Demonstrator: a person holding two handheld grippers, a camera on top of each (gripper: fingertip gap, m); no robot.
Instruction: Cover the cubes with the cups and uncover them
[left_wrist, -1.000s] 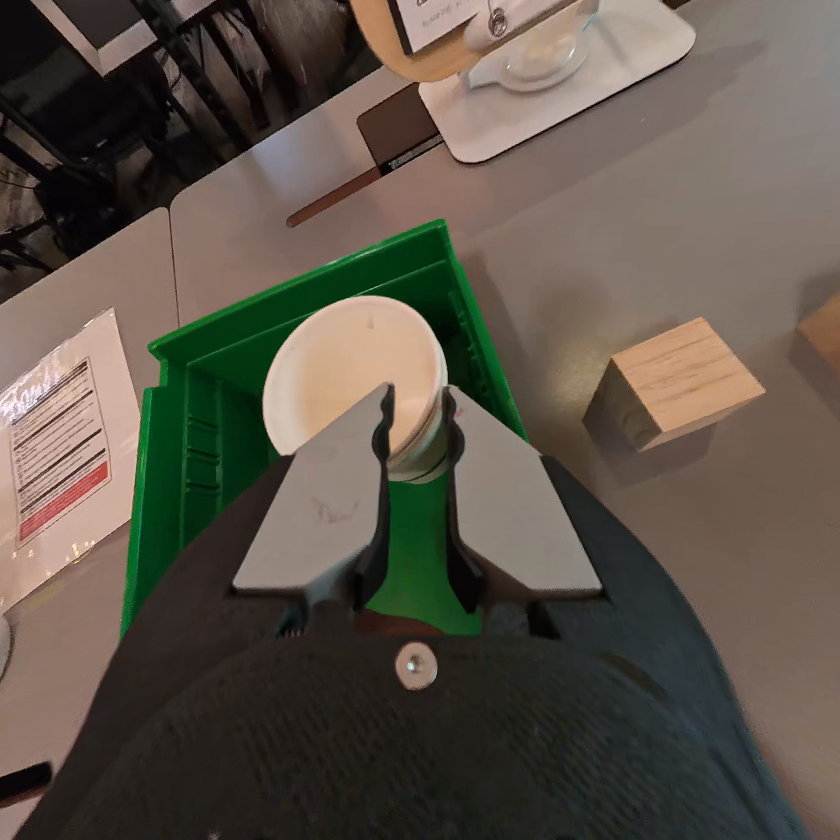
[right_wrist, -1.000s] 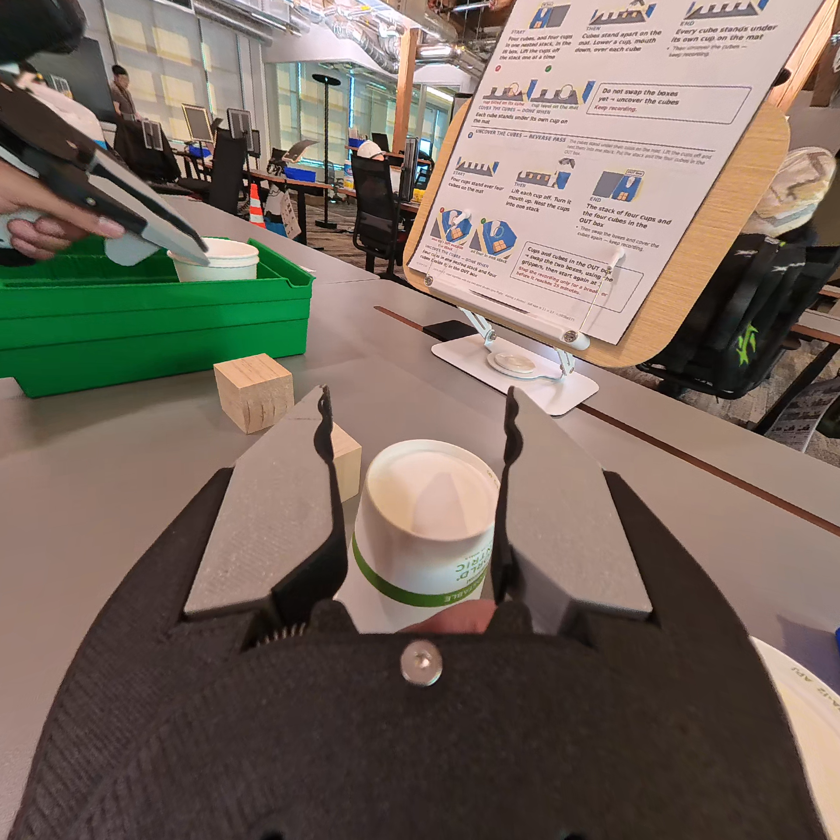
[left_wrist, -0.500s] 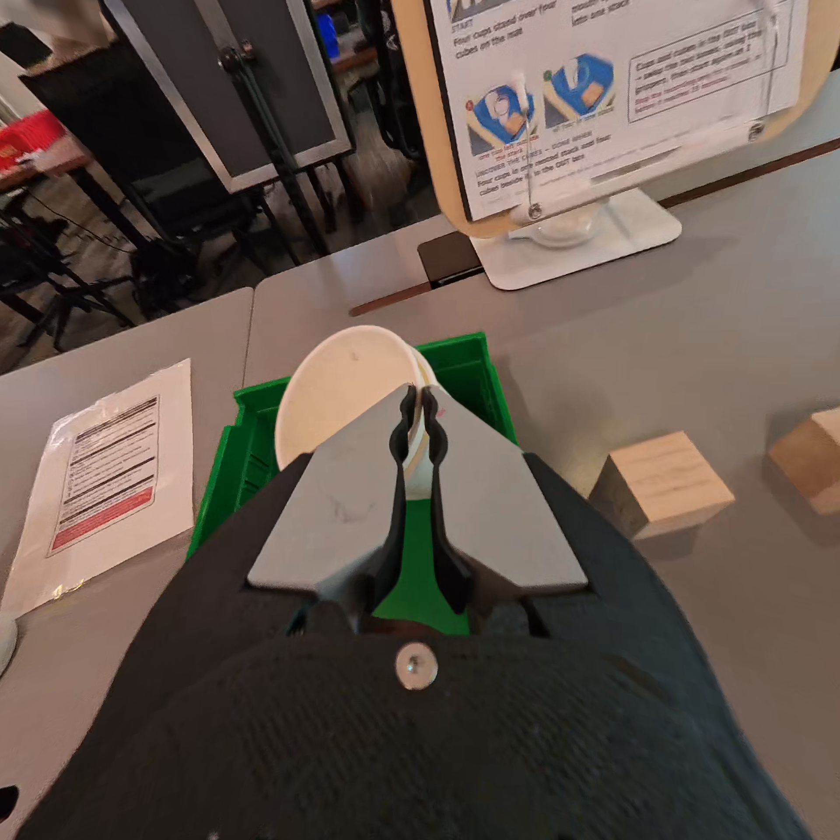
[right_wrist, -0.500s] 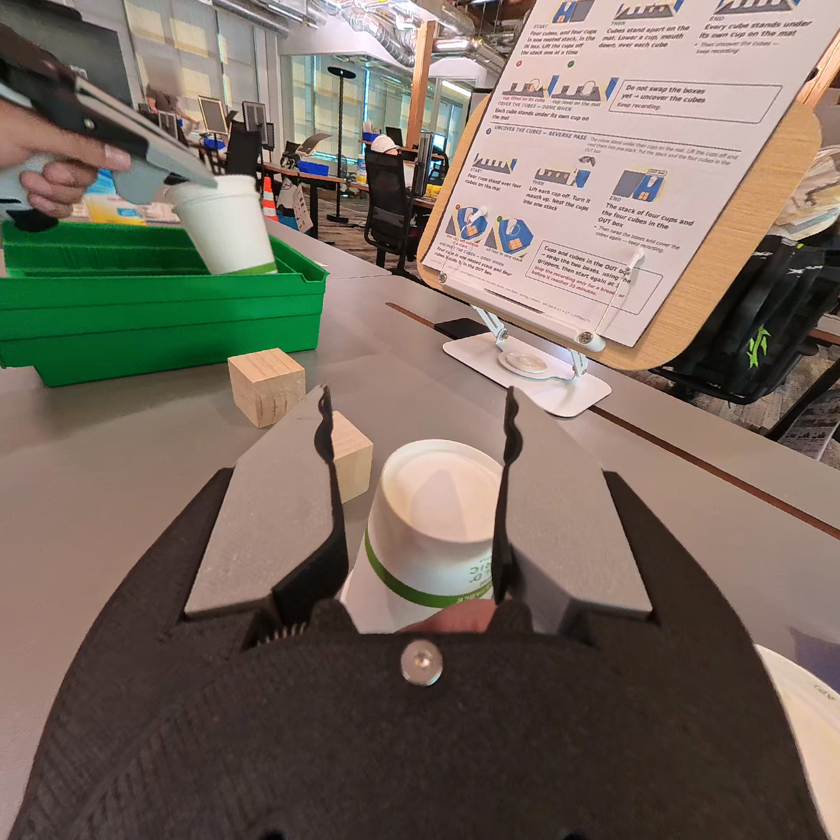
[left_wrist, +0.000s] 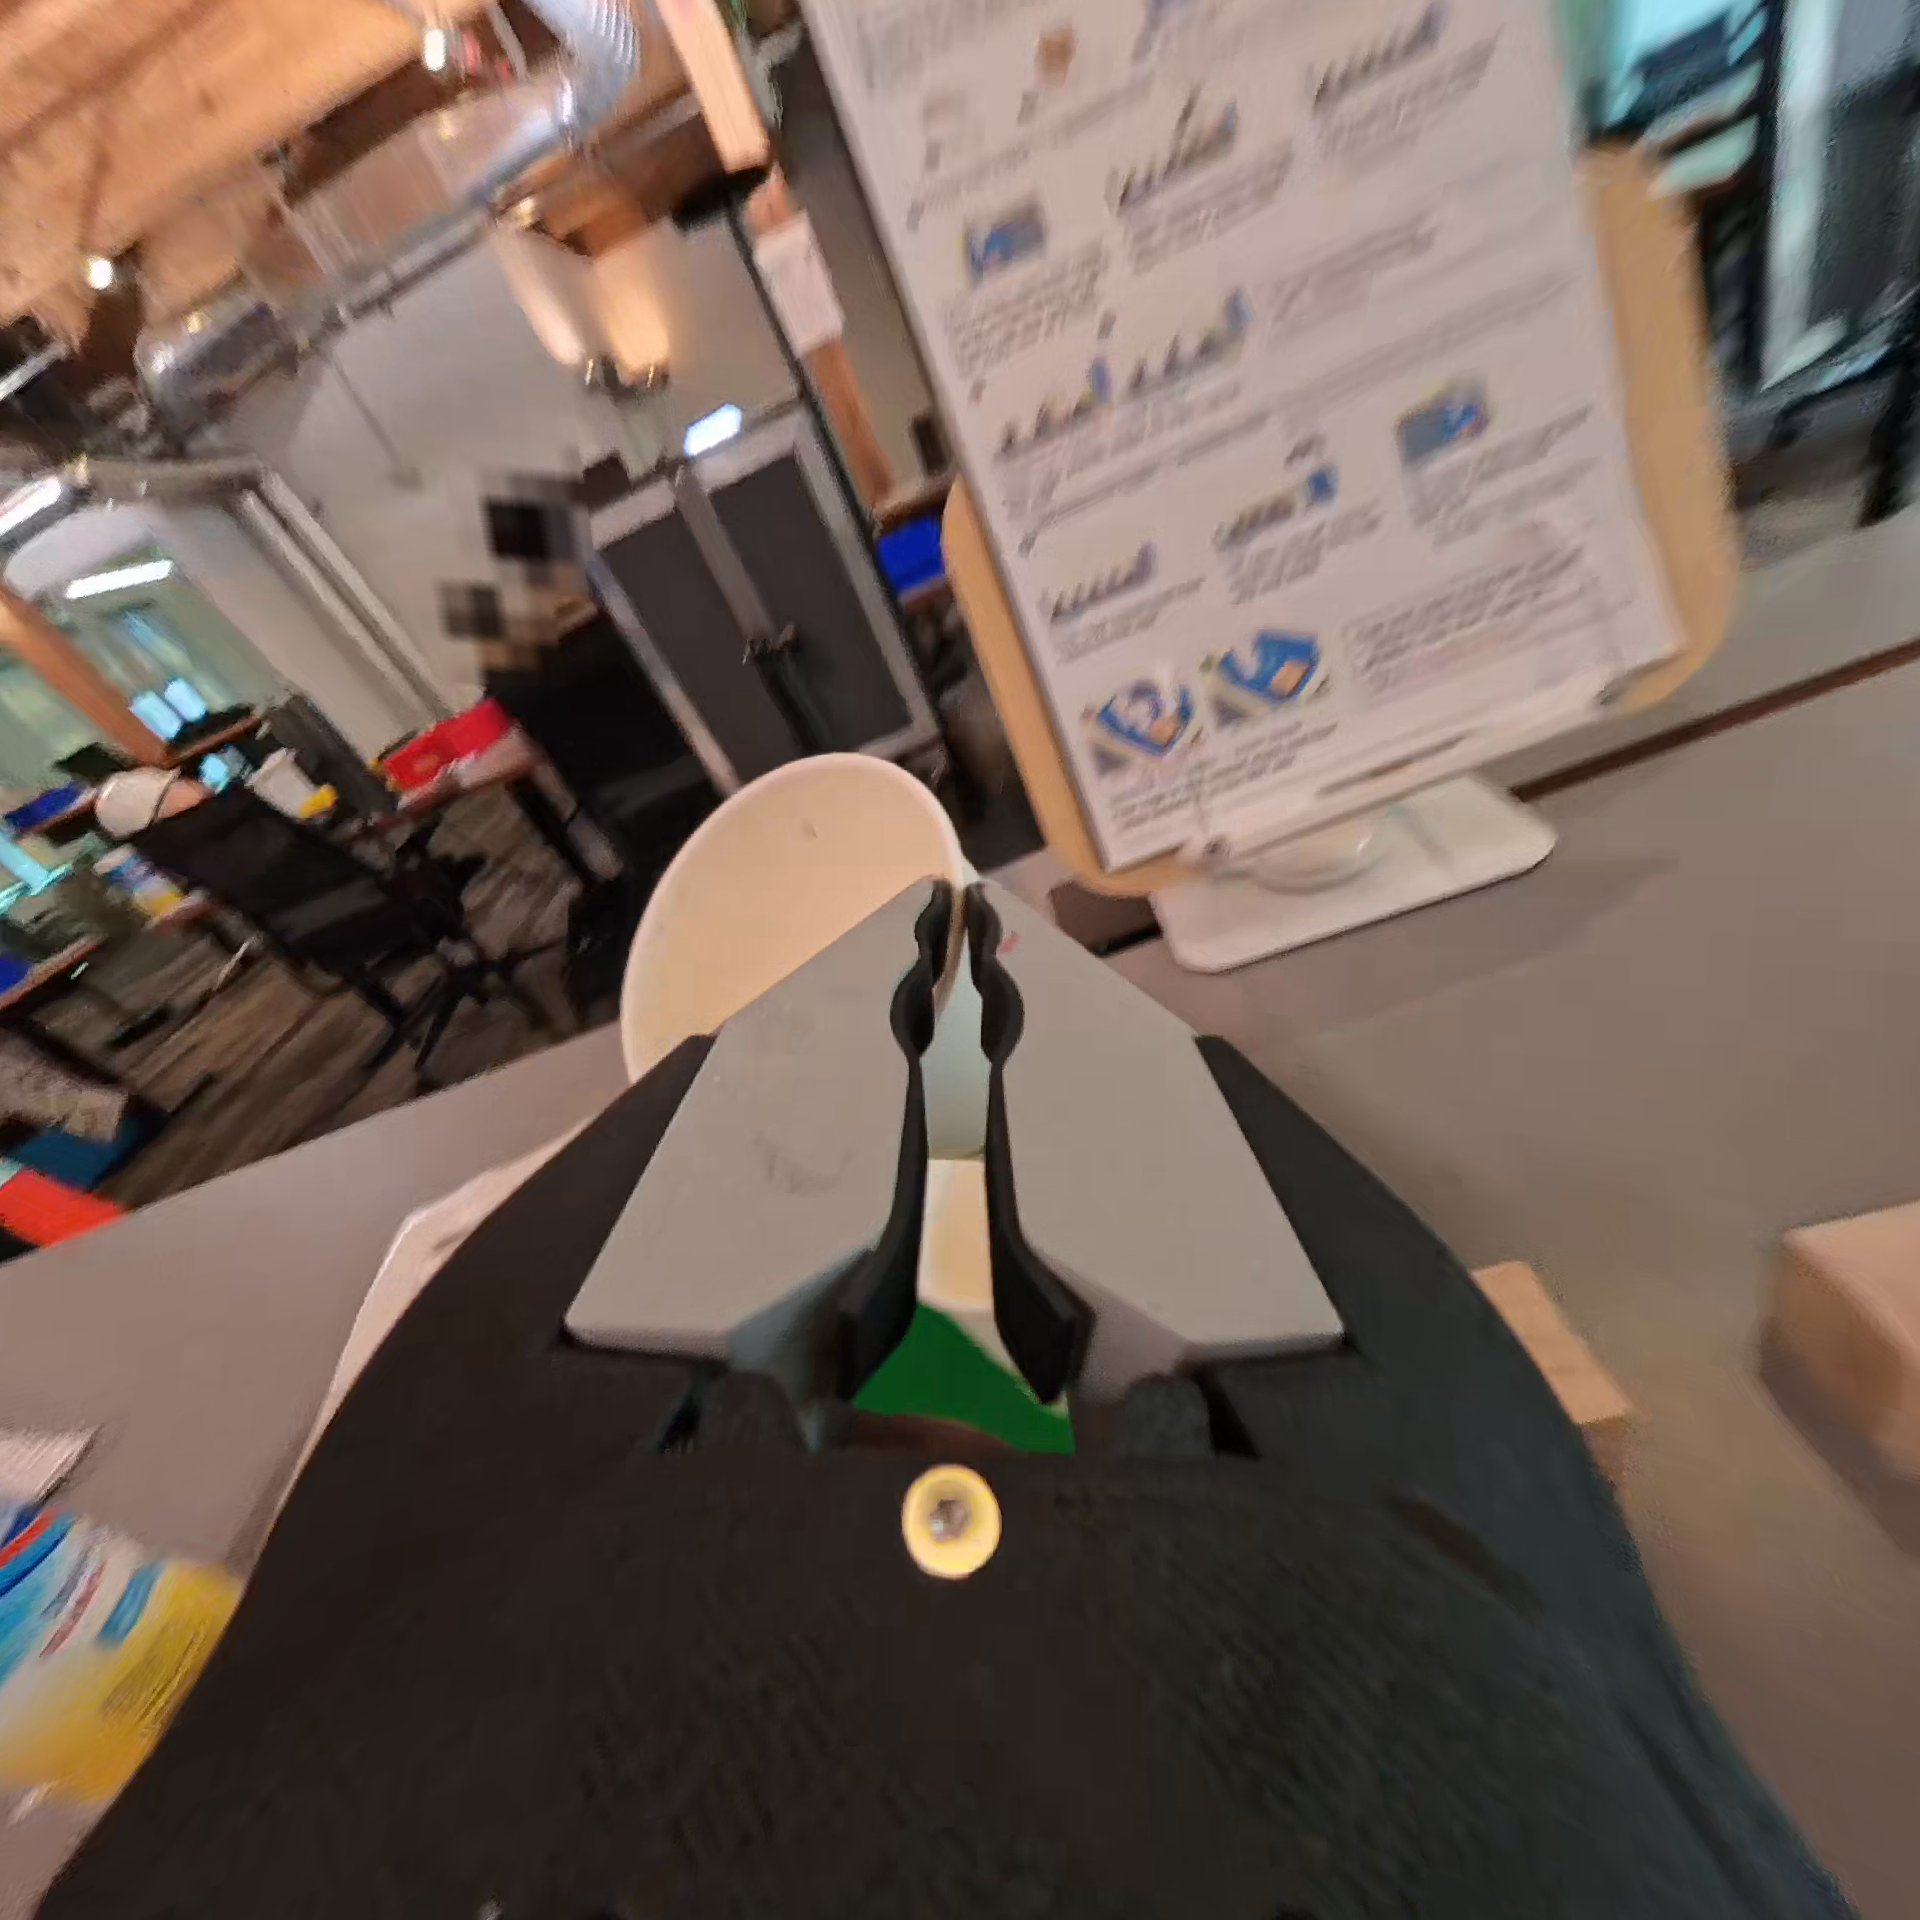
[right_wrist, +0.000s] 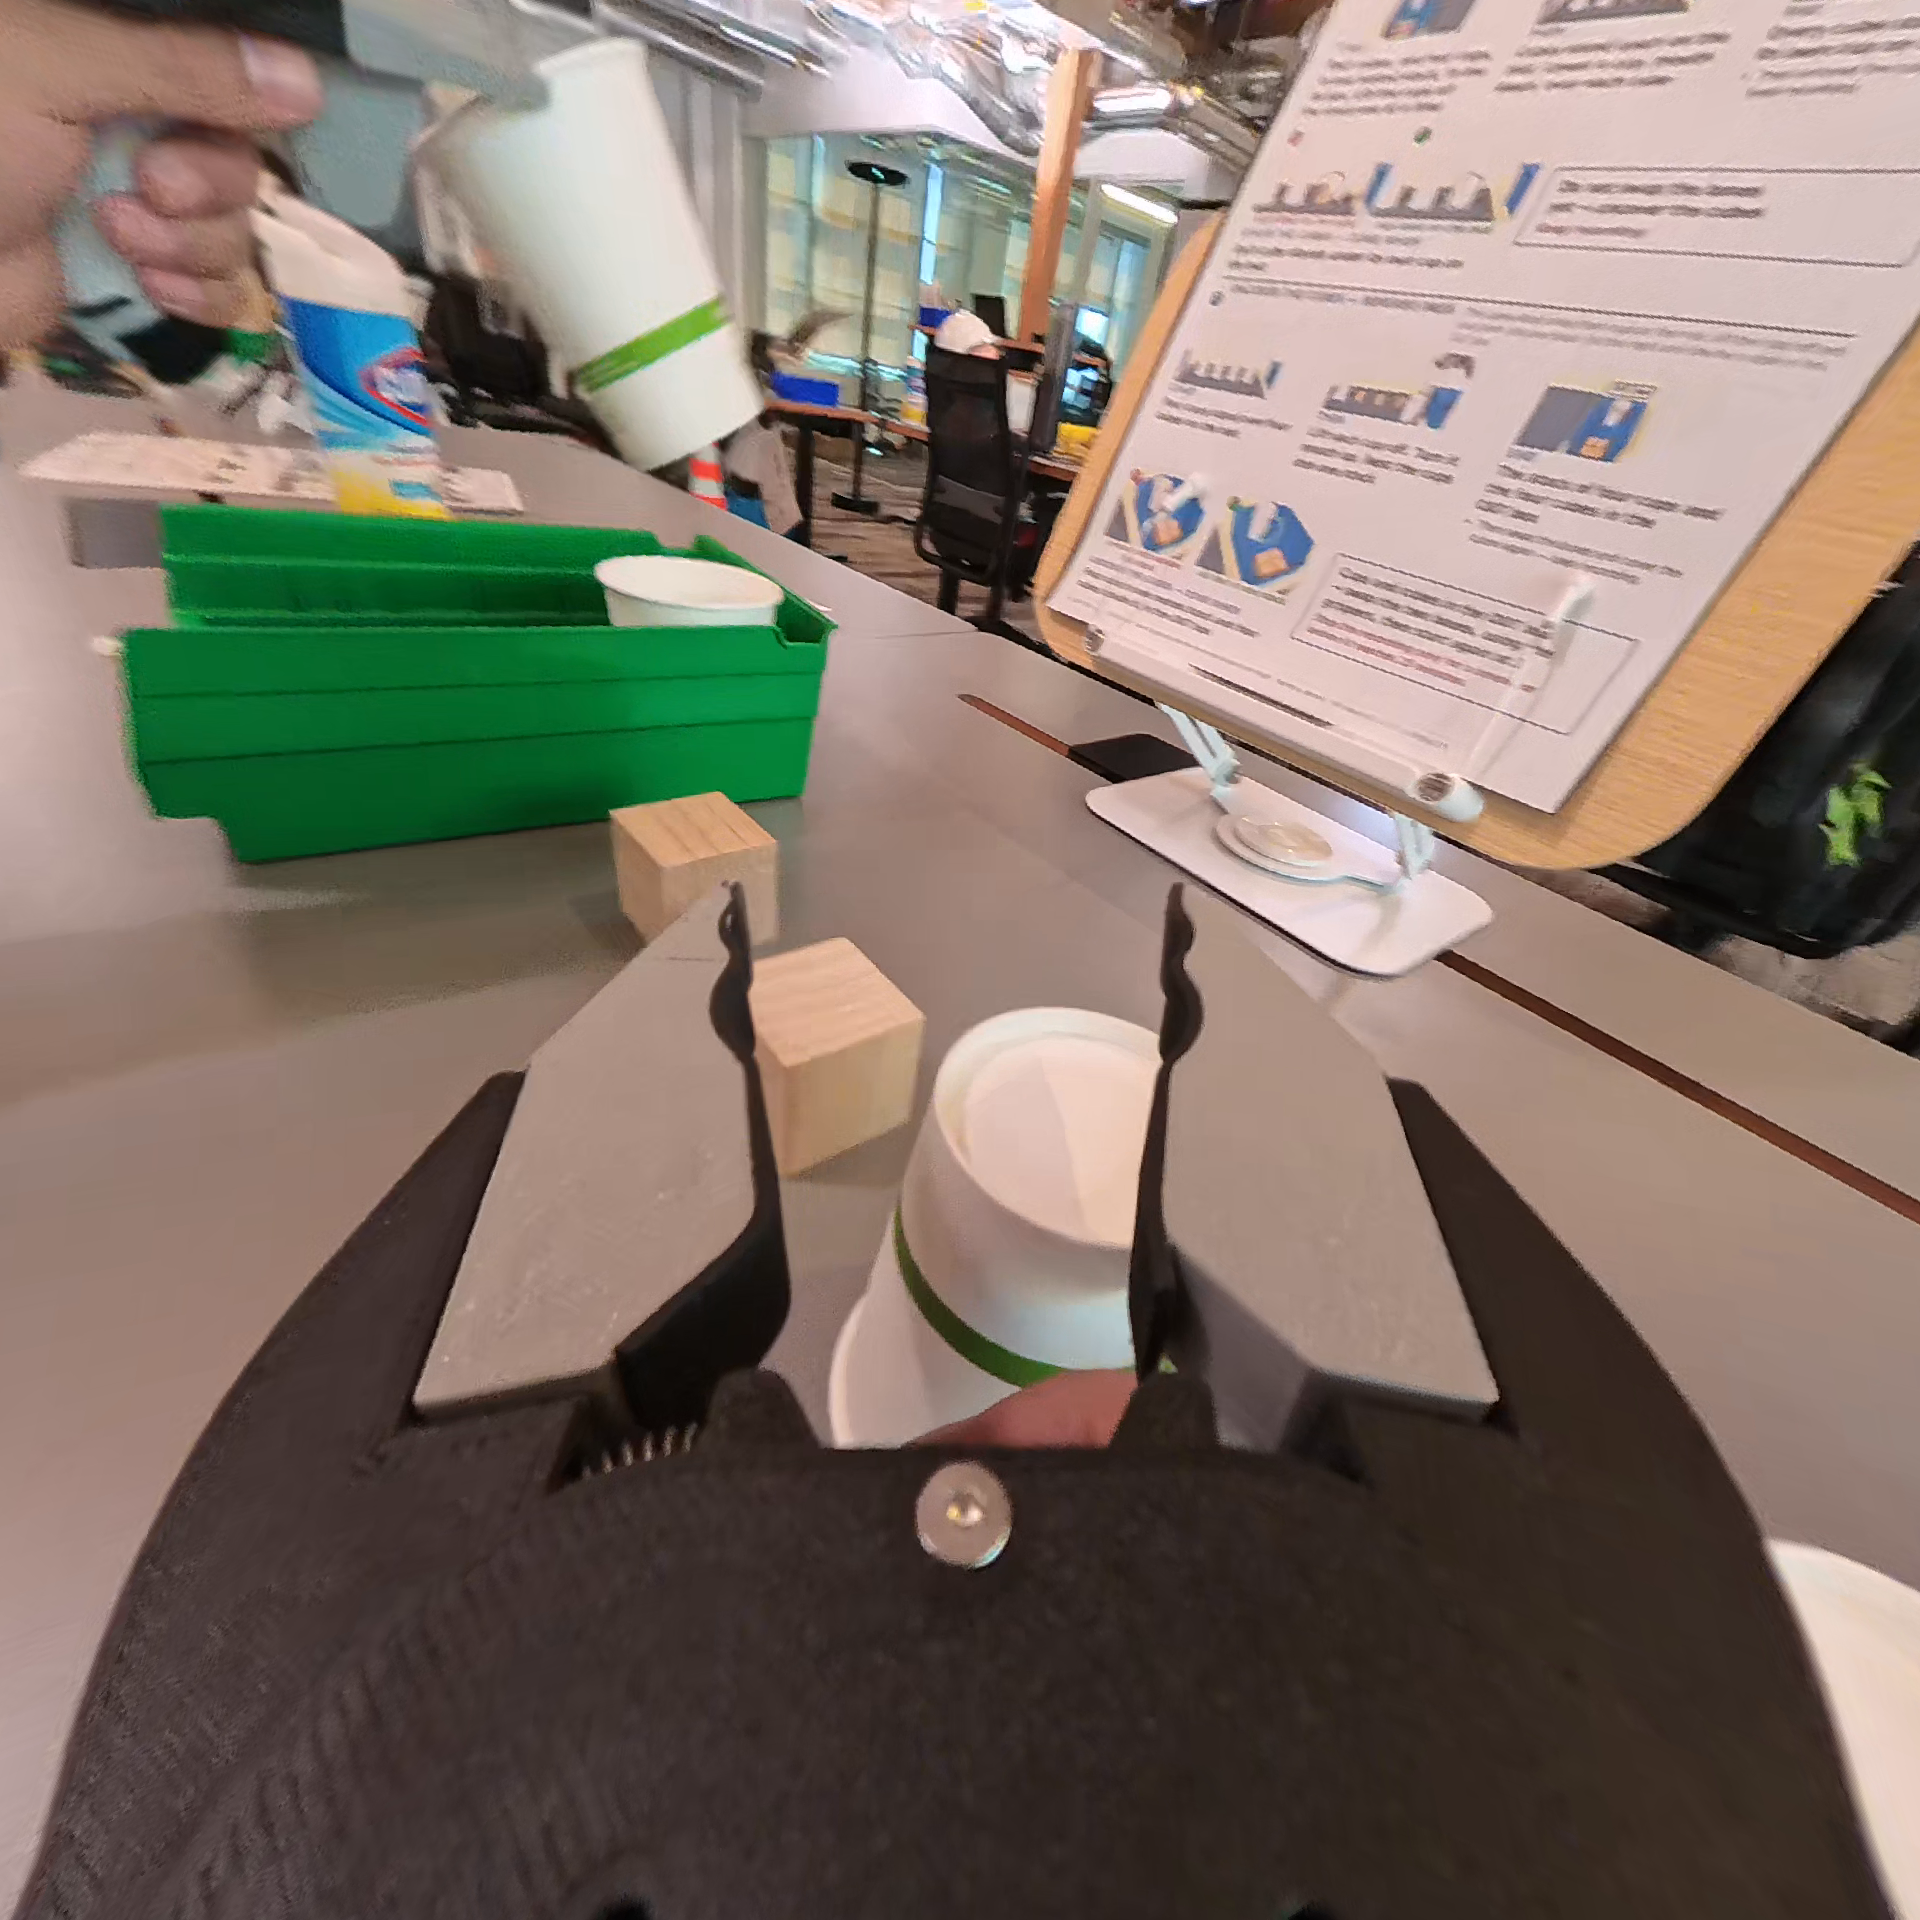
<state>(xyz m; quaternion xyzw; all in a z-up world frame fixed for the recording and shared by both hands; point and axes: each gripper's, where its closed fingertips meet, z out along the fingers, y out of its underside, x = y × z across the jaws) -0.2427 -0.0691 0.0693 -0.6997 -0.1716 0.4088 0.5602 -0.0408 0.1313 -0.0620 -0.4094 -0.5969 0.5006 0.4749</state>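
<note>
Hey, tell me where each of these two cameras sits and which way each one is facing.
Left wrist view: on the left tongs, raised above the table and facing the instruction board; its own closed fingers pinch the wall of a white cup.
Right wrist view: on the right tongs, low over the grey table, facing the board; open fingers flank an upside-down cup; a hand shows.
Shared: board, lifted cup, green bin, wooden cubes.
</note>
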